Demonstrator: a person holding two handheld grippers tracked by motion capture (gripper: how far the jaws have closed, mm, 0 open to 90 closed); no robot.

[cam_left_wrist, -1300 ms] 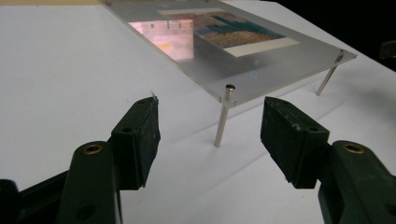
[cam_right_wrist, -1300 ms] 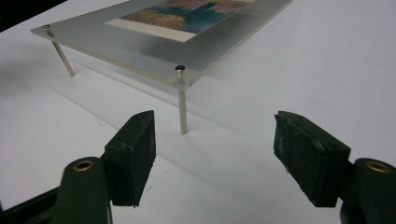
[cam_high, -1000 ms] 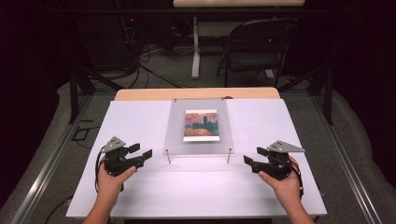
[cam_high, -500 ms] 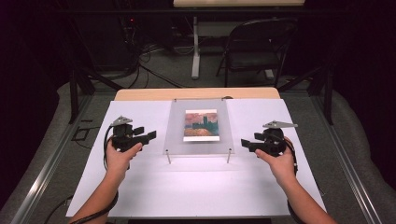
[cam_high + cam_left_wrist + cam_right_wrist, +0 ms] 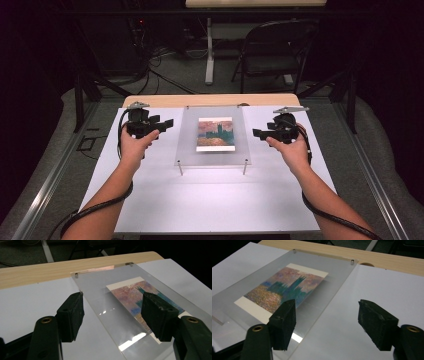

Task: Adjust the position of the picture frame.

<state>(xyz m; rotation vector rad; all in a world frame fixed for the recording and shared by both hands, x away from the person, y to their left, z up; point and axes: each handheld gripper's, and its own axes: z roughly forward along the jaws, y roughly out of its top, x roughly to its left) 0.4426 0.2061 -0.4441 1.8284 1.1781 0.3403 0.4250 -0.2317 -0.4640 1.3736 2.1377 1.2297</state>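
Note:
A clear acrylic panel (image 5: 212, 155) rests on short metal standoffs (image 5: 180, 167) in the middle of the white table. Under it lies a painted print (image 5: 215, 134) of dark towers against a pink sky. My left gripper (image 5: 167, 122) is held just left of the panel, open, with its jaws pointing at the panel's left edge. In the left gripper view, that gripper (image 5: 112, 305) straddles this edge of the panel (image 5: 100, 295) without touching it. My right gripper (image 5: 256, 133) hovers open beside the right edge. The right gripper view shows it (image 5: 327, 312) above the panel (image 5: 332, 272) and the print (image 5: 287, 285).
The white table top (image 5: 210, 200) stretches wide in front of the panel. A wooden strip (image 5: 210, 100) runs along its far edge. Beyond the table stand a folding chair (image 5: 270, 50) and a table leg (image 5: 209, 55), with cables on the floor.
Both hands have moved away from the person, from near the panel's front corners to beside its middle. Both grippers stay open, and the panel has not moved.

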